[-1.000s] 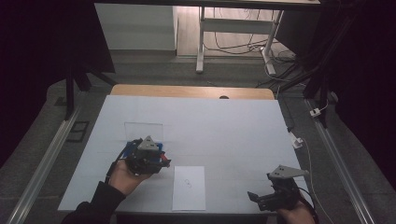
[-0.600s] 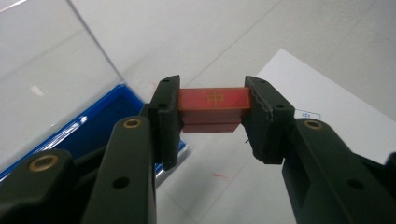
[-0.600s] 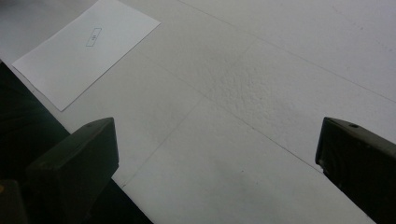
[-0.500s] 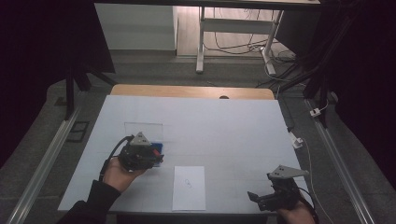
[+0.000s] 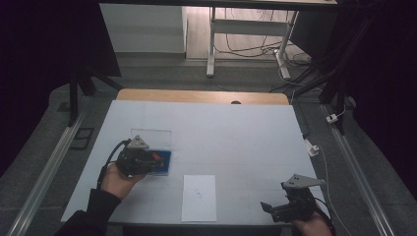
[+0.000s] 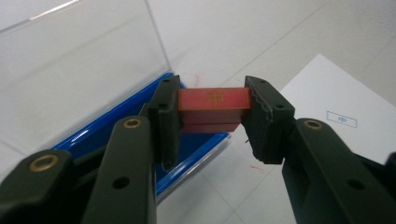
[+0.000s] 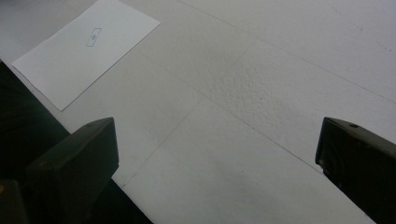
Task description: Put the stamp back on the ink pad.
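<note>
A small red block [image 6: 214,100] with a gold mark on top is clamped between the jaws of my left gripper [image 6: 212,109], which is shut on it. It hangs just over the right end of a blue case [image 6: 116,128], whose clear lid [image 6: 79,60] stands open behind. From above, the left gripper [image 5: 155,158] sits over the blue case [image 5: 165,166] at the table's left. My right gripper [image 5: 268,209] rests near the front right edge. Its jaws stand wide open over bare table, as the right gripper view [image 7: 217,149] shows.
A white sheet of paper [image 5: 199,196] with a small printed mark lies at the front middle of the white table [image 5: 236,137], also seen as paper [image 6: 336,107] and paper [image 7: 86,46]. The table's front edge is close under the right gripper.
My left hand has shifted a little to the left with the red block still held, over the blue case. The right gripper has stayed put.
</note>
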Demonstrator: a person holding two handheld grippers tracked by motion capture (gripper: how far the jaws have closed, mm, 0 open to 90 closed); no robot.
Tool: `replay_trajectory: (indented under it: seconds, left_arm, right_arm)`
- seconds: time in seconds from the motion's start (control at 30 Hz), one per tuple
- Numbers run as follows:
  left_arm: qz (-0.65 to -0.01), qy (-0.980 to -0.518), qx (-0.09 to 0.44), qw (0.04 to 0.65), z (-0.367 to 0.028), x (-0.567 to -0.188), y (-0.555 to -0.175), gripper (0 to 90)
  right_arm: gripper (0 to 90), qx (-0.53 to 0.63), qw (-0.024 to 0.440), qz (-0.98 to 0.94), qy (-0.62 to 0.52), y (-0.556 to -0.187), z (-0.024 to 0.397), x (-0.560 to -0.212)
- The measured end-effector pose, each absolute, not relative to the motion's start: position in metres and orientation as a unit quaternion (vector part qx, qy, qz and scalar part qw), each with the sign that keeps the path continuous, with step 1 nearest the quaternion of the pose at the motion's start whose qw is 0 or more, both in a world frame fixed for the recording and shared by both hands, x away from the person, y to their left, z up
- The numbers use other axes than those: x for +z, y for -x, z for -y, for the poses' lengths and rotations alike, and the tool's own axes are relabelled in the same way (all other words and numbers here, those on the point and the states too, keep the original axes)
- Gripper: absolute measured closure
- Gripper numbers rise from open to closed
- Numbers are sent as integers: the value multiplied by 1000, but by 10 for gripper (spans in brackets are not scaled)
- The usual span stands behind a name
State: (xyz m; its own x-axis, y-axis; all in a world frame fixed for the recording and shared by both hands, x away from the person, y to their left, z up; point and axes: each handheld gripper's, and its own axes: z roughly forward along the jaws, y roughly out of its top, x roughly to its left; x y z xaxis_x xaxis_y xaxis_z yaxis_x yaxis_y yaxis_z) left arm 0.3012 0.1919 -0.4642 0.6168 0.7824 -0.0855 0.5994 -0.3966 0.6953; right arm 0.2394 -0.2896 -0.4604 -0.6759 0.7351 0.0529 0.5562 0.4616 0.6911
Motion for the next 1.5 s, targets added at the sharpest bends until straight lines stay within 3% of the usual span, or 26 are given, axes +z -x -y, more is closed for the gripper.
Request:
replay_trajectory:
  seconds: [0.77,1.5]
  left_arm:
    - [-457,-810,155,332,-212,-475,-314,582]
    - [-465,-825,139,288,-203,-495,-332,580]
  right_arm:
    - [0,350,128,-846,-382,-239,289,-461]
    - [0,349,127,-847,-381,-240,289,-461]
